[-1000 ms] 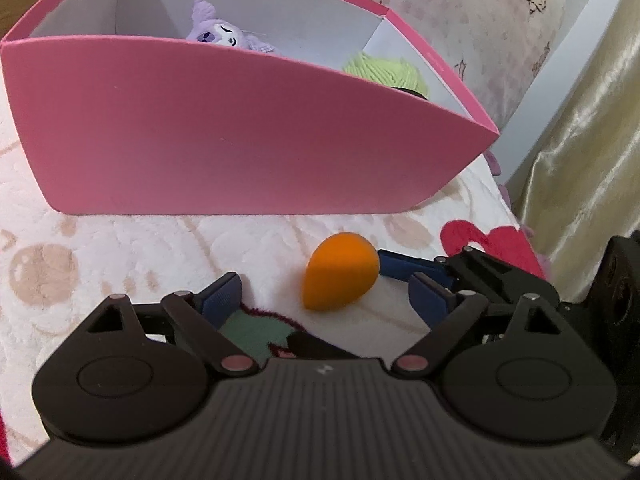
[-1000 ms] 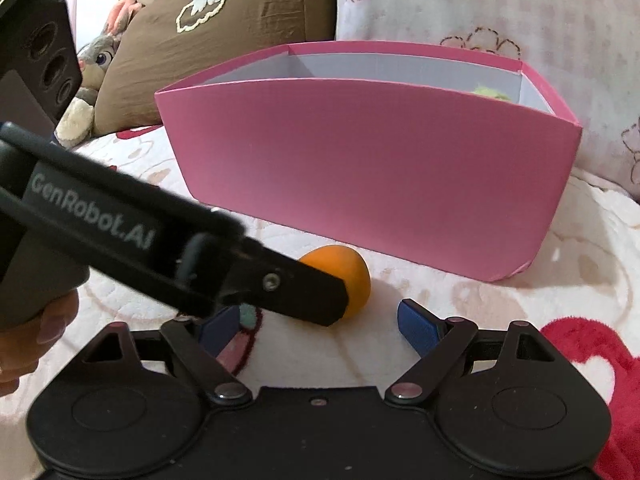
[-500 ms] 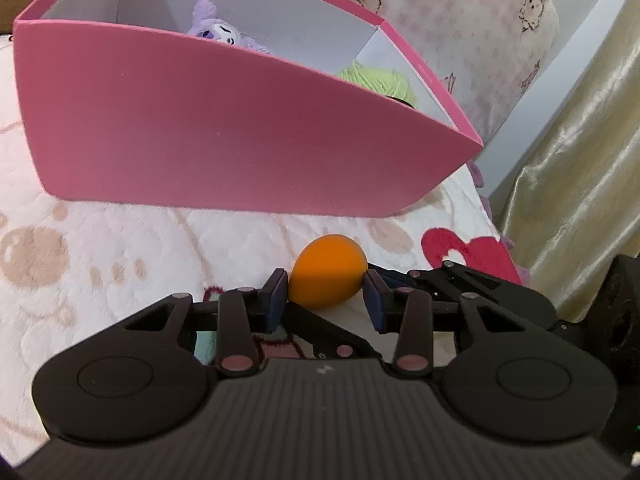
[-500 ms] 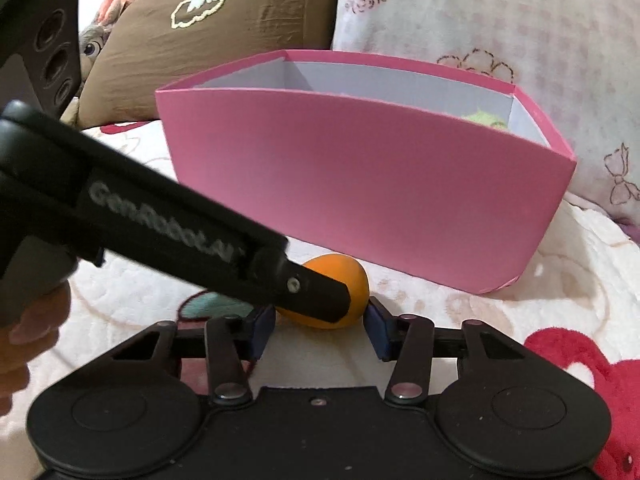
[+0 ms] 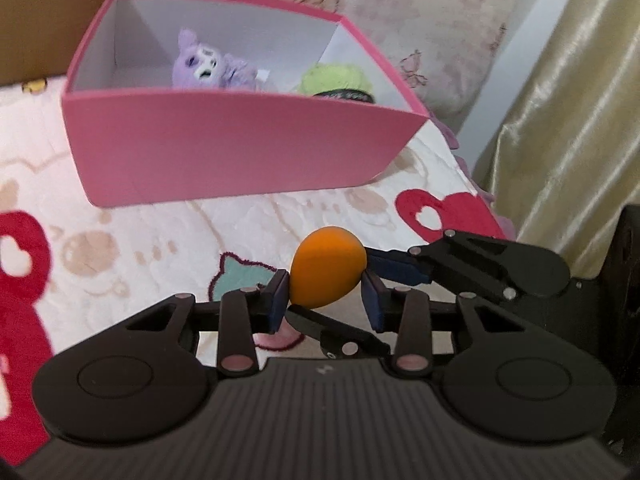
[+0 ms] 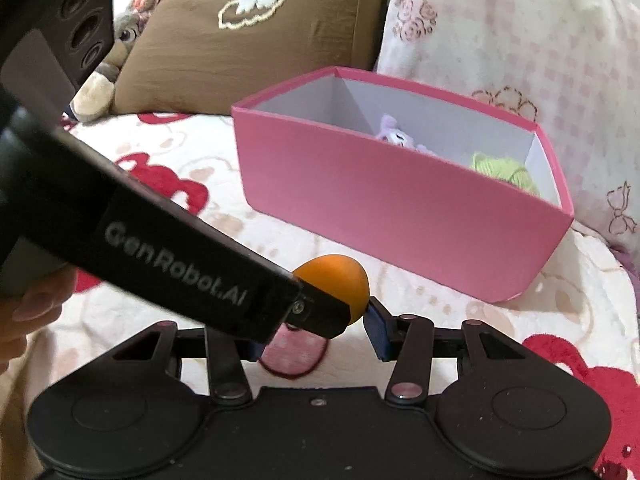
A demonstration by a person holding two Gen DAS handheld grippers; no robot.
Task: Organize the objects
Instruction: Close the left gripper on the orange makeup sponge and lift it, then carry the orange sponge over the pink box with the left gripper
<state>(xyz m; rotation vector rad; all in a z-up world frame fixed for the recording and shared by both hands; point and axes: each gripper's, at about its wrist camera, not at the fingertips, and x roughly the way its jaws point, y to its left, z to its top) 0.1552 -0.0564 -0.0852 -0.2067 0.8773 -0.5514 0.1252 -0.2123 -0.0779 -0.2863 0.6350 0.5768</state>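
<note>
An orange egg-shaped sponge (image 5: 326, 266) hangs just above the patterned blanket (image 5: 160, 240), in front of the pink box (image 5: 240, 148). My left gripper (image 5: 326, 300) has its blue pads pressed on the egg's two sides, and its jaws are still closing. My right gripper (image 6: 316, 336) grips the same sponge (image 6: 340, 278) crosswise. Its right pad touches the egg, while the left gripper's black finger (image 6: 180, 272) hides its left pad. Inside the box (image 6: 400, 216) lie a purple plush (image 5: 208, 64) and a green yarn ball (image 5: 336, 78).
A brown pillow (image 6: 240, 40), a grey bunny plush (image 6: 120, 40) and a pink floral pillow (image 6: 500, 40) stand behind the box. A gold curtain (image 5: 580, 100) hangs along the bed's right edge. A person's hand (image 6: 24, 312) holds the left gripper.
Both grippers went from open around the sponge on the blanket to shut on it. They have risen with it, so the box's inside now shows.
</note>
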